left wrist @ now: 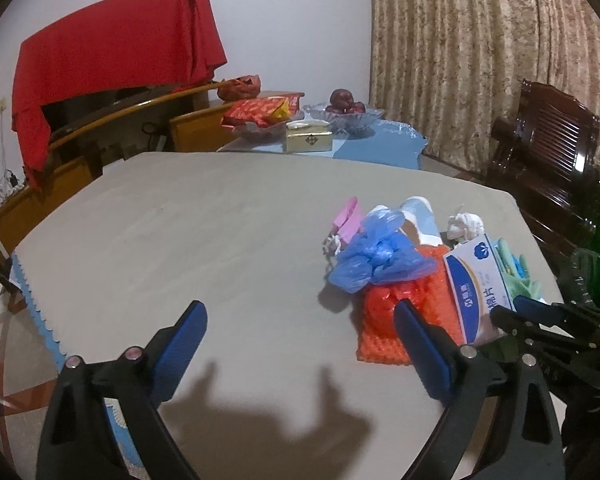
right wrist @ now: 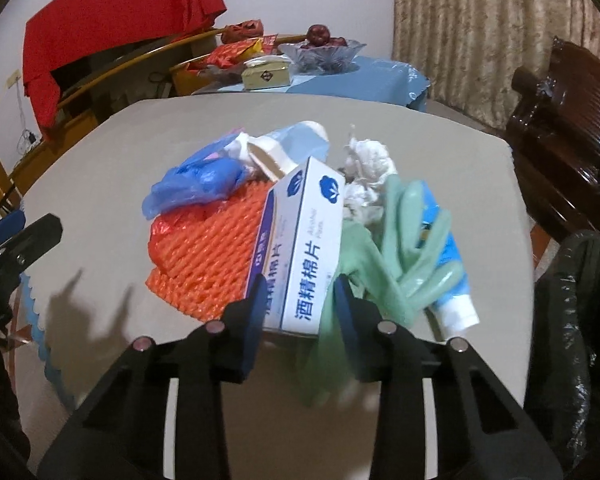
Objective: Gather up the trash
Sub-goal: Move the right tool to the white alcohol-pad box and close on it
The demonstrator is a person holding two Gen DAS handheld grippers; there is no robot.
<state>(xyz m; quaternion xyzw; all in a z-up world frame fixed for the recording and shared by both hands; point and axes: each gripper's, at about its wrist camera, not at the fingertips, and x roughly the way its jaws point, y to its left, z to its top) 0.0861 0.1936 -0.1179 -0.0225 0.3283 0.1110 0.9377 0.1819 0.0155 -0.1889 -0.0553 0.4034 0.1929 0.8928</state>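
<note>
Right gripper (right wrist: 298, 300) fingers pinch the cotton-pad box (right wrist: 306, 240); left gripper (left wrist: 300, 344) fingers spread, empty

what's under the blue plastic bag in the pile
The blue plastic bag lies partly on the orange foam net. Whatever else sits beneath it is covered.

Beyond the grey table (left wrist: 180, 240) we see a second table with a blue cover (left wrist: 380, 144). On it stand a gold box (left wrist: 309, 141), a glass bowl (left wrist: 344, 116) of dark red fruit (left wrist: 342, 99) and red snack packets (left wrist: 260, 112). A red cloth (left wrist: 112, 68) drapes over wooden furniture on the left. Patterned beige curtains (left wrist: 480, 60) hang on the right, beside a dark wooden chair (left wrist: 548, 152).
</note>
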